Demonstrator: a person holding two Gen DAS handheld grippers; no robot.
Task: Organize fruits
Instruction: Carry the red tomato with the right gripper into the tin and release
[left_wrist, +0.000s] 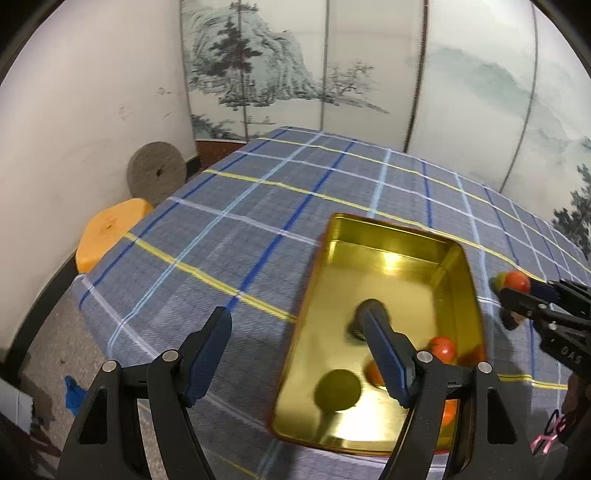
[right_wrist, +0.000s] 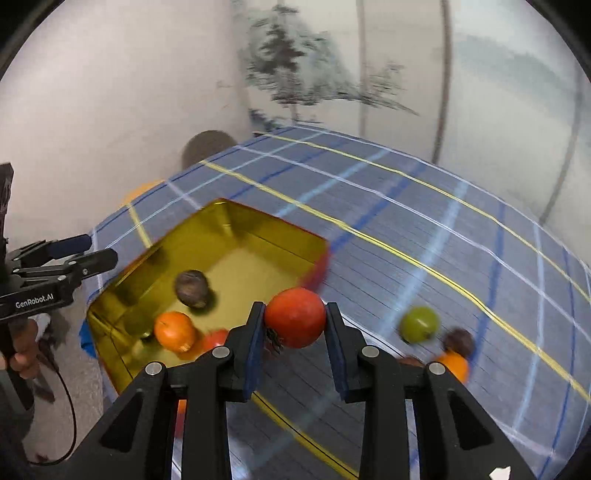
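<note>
With the right gripper (right_wrist: 295, 325) pinching the red fruit (right_wrist: 295, 317) just short of the gold tin (right_wrist: 110, 295) at ten o'clock — left gripper (left_wrist: 295, 354) spread and empty — carry it well over the rim, lower, then release.

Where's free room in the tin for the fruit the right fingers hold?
Far half of the gold rectangular tin, beyond the dark brown round fruit, is bare. The near end is crowded by the orange fruit and other fruit. The right gripper grips a red round fruit.
</note>
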